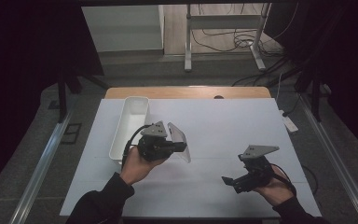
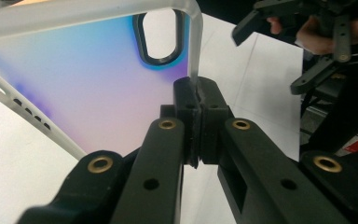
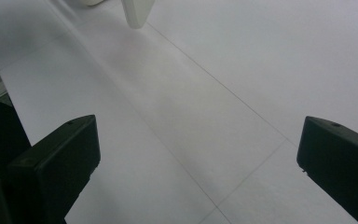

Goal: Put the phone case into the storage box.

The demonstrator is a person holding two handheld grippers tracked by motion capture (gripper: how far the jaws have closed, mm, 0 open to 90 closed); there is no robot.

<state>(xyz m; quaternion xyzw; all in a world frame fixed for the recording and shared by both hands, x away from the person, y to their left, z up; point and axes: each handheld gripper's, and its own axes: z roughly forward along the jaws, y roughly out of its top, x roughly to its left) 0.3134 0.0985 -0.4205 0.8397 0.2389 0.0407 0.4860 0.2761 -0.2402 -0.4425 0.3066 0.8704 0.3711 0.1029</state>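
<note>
The white counter (image 1: pixel 223 126) spreads across the middle of the high view, with a long white bin (image 1: pixel 129 128) lying left of centre, its long axis running from the upper middle down toward the lower left. Just right of that bin, the left gripper (image 1: pixel 181 147) holds a clear phone case (image 1: pixel 179 141) up off the surface, jaws pressed together on one edge of it. In the left gripper view the case (image 2: pixel 88 88) fans out to the upper left of the frame, camera cut-out near the top, the pinch sitting on its right rim. Down at lower right of the high view, the right gripper (image 1: pixel 227 181) has its jaws spread wide with nothing between them, pointing left. So the case lies up and left of it, well apart; I'd judge the bin is the nearer goal, right beside the left hand.
</note>
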